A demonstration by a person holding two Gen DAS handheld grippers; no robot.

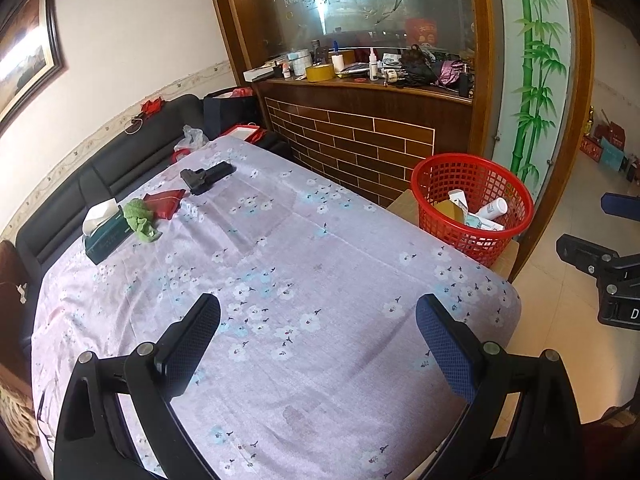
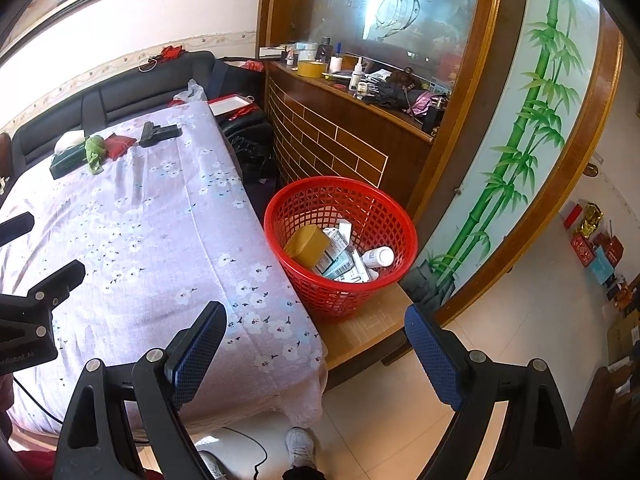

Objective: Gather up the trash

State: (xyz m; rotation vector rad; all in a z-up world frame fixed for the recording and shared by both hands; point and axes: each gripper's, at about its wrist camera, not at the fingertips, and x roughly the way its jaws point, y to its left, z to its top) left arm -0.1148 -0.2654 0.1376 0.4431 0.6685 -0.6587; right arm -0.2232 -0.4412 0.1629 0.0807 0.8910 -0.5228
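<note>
A red mesh basket (image 1: 430, 184) (image 2: 280, 204) stands on a low wooden stand at the table's right edge. Inside lie a white bottle (image 2: 378, 257) (image 1: 493, 207), a yellow box (image 2: 307, 245) and several cartons (image 2: 340, 258). My left gripper (image 1: 318, 344) hangs open over the near part of the flowered tablecloth (image 1: 280, 280), holding nothing. My right gripper (image 2: 316, 352) is open too, over the table's near right corner, short of the basket. At the table's far end lie a green crumpled cloth (image 1: 138, 218) (image 2: 93, 152), a red pouch (image 1: 165, 202), a tissue box (image 1: 106, 230) and a black gun-shaped tool (image 1: 204, 178) (image 2: 158, 134).
A black sofa (image 1: 100, 168) runs behind the table. A wooden counter (image 1: 360, 128) with brick-pattern front carries tape, bottles and clutter. A bamboo-painted panel (image 2: 512, 152) stands right of the basket. Tiled floor (image 2: 520, 320) opens to the right; a person's white shoe (image 2: 300, 446) is below.
</note>
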